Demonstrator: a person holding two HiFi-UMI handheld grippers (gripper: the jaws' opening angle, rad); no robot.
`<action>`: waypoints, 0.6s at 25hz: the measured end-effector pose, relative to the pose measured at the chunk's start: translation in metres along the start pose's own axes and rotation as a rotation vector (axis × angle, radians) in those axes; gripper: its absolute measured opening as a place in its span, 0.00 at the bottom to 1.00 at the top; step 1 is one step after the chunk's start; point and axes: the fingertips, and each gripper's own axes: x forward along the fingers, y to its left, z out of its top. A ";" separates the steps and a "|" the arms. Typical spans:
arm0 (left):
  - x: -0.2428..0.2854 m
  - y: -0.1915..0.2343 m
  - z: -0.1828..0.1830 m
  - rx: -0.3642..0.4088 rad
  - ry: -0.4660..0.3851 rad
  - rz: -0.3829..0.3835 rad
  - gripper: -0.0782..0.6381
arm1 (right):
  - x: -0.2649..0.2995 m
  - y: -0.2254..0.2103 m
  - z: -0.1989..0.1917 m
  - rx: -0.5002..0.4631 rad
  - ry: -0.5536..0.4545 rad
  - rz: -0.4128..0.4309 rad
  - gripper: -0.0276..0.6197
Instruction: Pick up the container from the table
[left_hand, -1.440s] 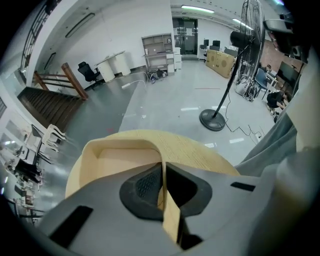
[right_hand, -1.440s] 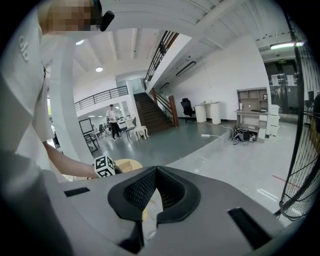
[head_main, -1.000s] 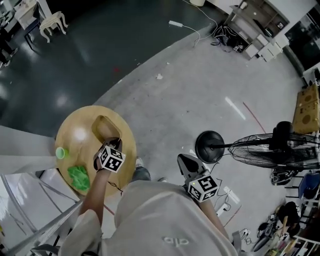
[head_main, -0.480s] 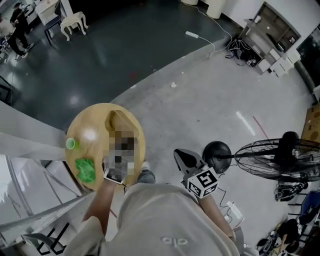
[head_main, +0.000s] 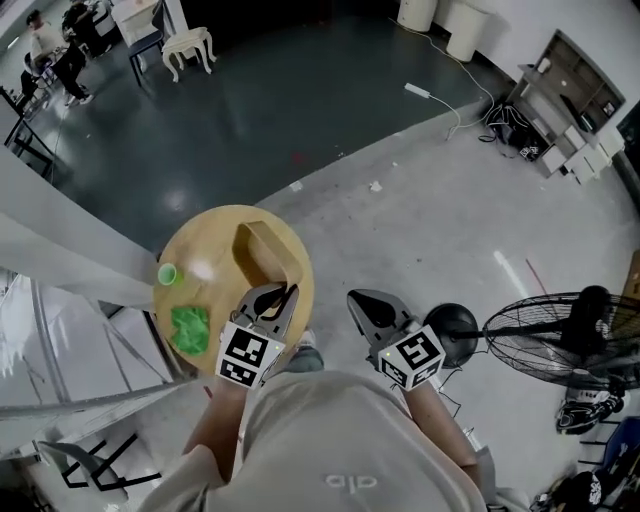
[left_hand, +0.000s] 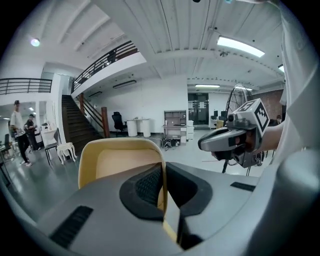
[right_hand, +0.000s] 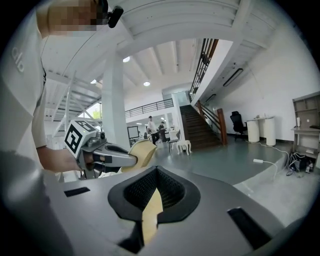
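The container (head_main: 262, 256) is a tan, open-topped box with rounded corners. My left gripper (head_main: 272, 297) is shut on its near wall and holds it up over the round wooden table (head_main: 205, 250). In the left gripper view the box (left_hand: 120, 160) fills the space ahead, with its thin wall pinched between the pads of the left gripper (left_hand: 162, 187). My right gripper (head_main: 362, 303) hangs to the right of the table over the floor, shut with nothing in it. The right gripper view shows the left gripper (right_hand: 131, 160) carrying the container (right_hand: 143, 151).
A green cup (head_main: 167, 273) and a crumpled green cloth (head_main: 190, 330) lie on the table. A standing fan (head_main: 560, 340) with a black base (head_main: 455, 322) is on the right. A railing (head_main: 70, 265) runs past the table's left. A white chair (head_main: 188, 44) stands far off.
My left gripper has risen with the container, lifting it off the tabletop and closer to the head camera. The right gripper has also come up a little and shifted left.
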 end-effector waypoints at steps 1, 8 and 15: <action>-0.005 0.000 0.001 -0.009 -0.017 0.012 0.14 | 0.003 0.004 0.002 -0.008 0.000 0.012 0.08; -0.038 0.010 0.018 -0.080 -0.144 0.070 0.14 | 0.018 0.033 0.018 -0.040 -0.013 0.090 0.08; -0.056 0.013 0.018 -0.095 -0.183 0.100 0.14 | 0.020 0.049 0.030 -0.053 -0.041 0.134 0.08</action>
